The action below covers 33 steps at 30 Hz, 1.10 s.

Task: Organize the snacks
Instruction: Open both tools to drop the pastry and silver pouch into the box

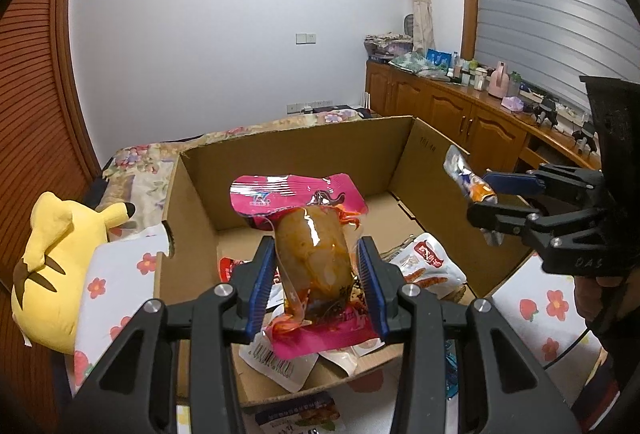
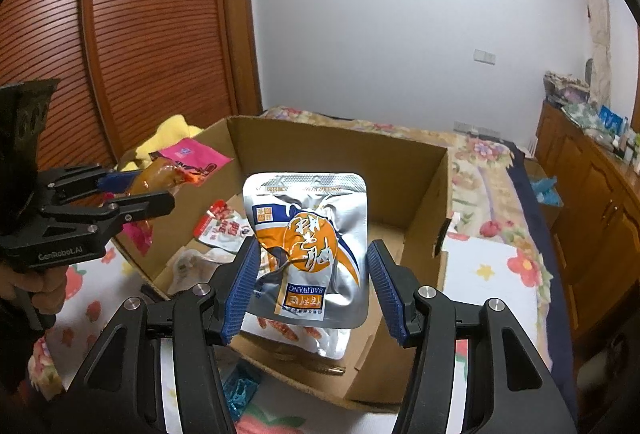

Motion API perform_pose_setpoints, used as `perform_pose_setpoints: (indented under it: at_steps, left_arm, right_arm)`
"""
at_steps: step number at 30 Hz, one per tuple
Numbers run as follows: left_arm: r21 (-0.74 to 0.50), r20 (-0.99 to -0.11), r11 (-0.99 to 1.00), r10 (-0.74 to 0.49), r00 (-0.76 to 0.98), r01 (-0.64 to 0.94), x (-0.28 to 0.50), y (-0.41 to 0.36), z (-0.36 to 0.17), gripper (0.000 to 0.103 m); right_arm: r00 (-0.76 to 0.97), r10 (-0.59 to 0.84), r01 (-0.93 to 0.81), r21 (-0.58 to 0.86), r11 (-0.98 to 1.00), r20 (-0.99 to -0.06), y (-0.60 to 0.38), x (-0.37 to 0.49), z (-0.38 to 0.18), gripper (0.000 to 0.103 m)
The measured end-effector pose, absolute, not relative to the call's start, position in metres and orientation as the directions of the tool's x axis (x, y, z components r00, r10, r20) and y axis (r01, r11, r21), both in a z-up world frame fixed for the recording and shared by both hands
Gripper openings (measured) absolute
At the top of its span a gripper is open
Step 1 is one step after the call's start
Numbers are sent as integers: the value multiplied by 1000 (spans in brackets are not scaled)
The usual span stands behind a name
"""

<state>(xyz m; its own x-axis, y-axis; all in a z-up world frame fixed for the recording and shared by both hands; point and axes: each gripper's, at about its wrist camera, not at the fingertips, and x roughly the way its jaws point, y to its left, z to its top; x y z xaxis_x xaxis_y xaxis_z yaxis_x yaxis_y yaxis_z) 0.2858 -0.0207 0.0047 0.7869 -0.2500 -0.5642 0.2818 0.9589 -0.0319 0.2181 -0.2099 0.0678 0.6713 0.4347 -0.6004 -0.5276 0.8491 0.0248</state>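
Two black grippers with blue pads hang over one open brown cardboard box [image 1: 312,149] at frame centre. The left gripper [image 1: 316,274] pinches a pink plastic pouch holding a brown snack [image 1: 310,246]. The right gripper [image 2: 312,282] stands spread around a silver-and-orange foil packet [image 2: 308,246]; whether both pads touch it, the right view leaves unclear. The left view shows that packet between the pads at right, and a yellow plush toy [image 1: 52,266] at lower left. Several more packets lie in the box.
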Motion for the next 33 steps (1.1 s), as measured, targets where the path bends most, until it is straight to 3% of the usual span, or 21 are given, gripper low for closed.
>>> perform_pose_setpoints:
  at_steps: [12,15,33]
  left_arm:
    - [-18,-579,958,-243,778,286,295,-26,2,41]
    - [-17,-581,957,-244,776,288,297,-27,2,41]
    - [-11,-605,957,-237,760,290,303,-32,-4,44]
  right_arm:
    - [634,392,-509,22,860,-666,-196,240,53,58]
    - [646,369,-490,8,872,-668,-196,241,53,67]
    - [676,370,-467,18,884,-637,-206,227,57,81]
